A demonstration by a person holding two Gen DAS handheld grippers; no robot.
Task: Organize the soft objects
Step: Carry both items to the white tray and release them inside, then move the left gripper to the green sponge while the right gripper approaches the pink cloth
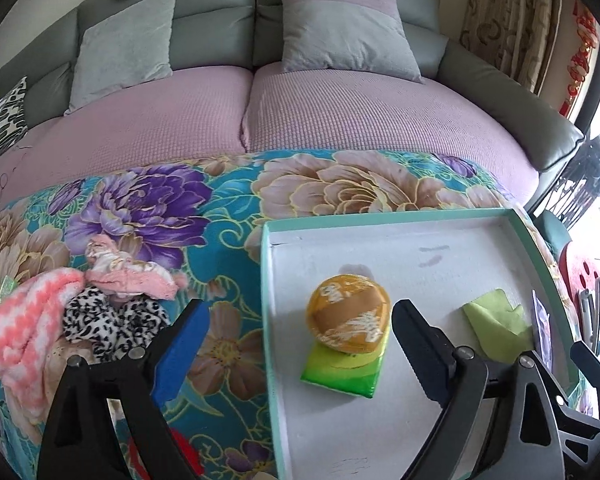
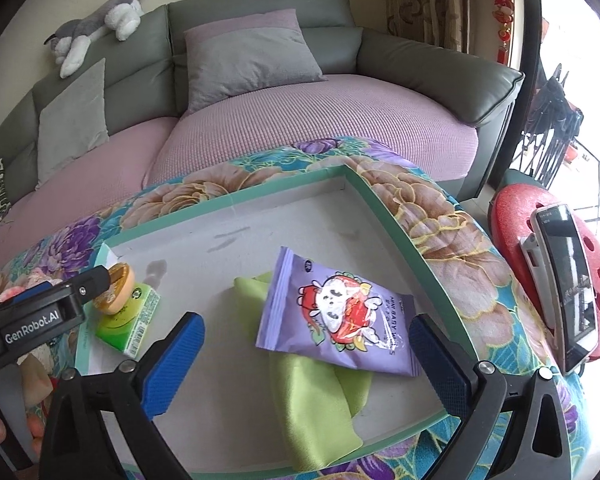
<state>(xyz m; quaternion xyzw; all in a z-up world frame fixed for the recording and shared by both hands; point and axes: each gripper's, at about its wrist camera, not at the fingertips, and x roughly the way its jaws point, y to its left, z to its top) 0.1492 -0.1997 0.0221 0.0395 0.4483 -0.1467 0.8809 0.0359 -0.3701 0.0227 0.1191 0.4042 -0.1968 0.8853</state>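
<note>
**Clerk:** Item?

**Me:** Pile of soft cloths [image 1: 80, 312] on the flowered blanket [image 1: 228, 216], left of the tray [image 1: 269, 320]. Light, limp, fuzzy; I'd pinch a bunched fold on top.

**Clerk:** Already in the tray?

**Me:** Orange pad [image 1: 348, 314] on a green box [image 1: 342, 376]; purple packet [image 2: 336, 312] over green cloth [image 2: 312, 400].

**Clerk:** Claws?

**Me:** My left claw [image 1: 300, 340] is spread, empty. My right claw [image 2: 308, 344] spread wide over the packet, pinching nothing.

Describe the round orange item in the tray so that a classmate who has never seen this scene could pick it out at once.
Find the shallow white tray with a mint-green rim on the floral blanket. Near its left side lies a green packet, and the round orange pouch sits on top of it. It alone is round, orange with white print; the cloth is green and the snack bag purple.
</note>
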